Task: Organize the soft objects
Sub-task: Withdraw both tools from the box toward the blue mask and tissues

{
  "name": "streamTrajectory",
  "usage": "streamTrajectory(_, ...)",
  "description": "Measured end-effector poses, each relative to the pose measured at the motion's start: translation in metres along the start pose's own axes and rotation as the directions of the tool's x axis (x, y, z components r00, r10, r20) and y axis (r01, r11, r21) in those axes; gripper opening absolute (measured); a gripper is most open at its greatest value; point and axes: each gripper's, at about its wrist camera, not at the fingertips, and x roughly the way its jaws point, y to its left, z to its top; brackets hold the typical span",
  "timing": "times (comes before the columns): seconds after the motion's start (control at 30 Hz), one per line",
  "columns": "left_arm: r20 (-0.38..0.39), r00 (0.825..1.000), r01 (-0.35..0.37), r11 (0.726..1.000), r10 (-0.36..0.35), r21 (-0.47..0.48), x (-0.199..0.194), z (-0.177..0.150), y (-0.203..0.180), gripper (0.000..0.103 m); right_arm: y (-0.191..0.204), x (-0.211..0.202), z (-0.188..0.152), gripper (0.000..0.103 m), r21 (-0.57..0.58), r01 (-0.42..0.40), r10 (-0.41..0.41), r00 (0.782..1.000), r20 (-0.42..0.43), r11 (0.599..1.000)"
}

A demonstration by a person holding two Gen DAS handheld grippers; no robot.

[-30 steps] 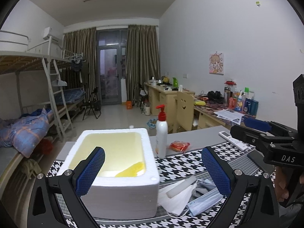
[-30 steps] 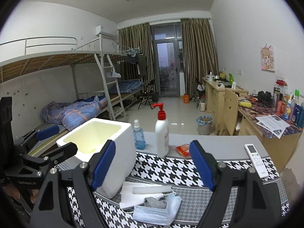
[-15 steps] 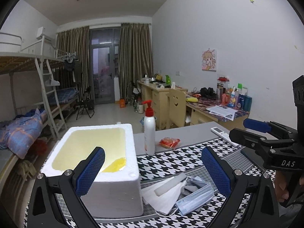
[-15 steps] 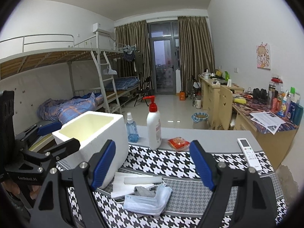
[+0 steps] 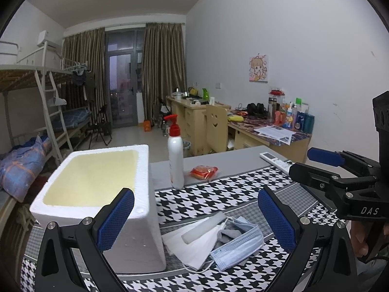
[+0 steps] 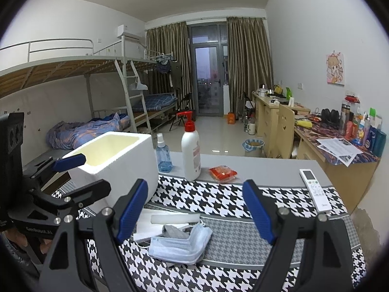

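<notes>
A white foam box (image 5: 102, 194) (image 6: 116, 160) with a yellowish inside stands on the houndstooth cloth at the left. Beside it lies a pile of soft things: a blue face mask (image 5: 239, 248) (image 6: 180, 243), a grey cloth (image 5: 229, 232) (image 6: 173, 231), white sheets (image 5: 194, 245) and a white foam stick (image 5: 204, 226) (image 6: 175, 218). My left gripper (image 5: 195, 219) is open and empty above the pile, near the box. My right gripper (image 6: 195, 209) is open and empty above the pile from the right.
A white pump bottle (image 5: 175, 153) (image 6: 190, 150) with a red head, a red snack packet (image 5: 203, 172) (image 6: 222, 173), a blue spray bottle (image 6: 163, 154) and a white remote (image 6: 314, 189) (image 5: 273, 158) lie on the table. Desks, chair and bunk beds stand beyond.
Both grippers have drawn back and shifted right; the foam box has slid left in view and the pile now sits between the left fingers. Both grippers stay open.
</notes>
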Motion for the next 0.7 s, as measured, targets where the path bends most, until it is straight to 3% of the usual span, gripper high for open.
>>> streamTrajectory(0.7, -0.096, 0.995, 0.032, 0.999, -0.029, 0.028, 0.024, -0.030, -0.018, 0.102, -0.011, 0.013, -0.029, 0.083, 0.014, 0.024, -0.022, 0.996, -0.087, 1.000)
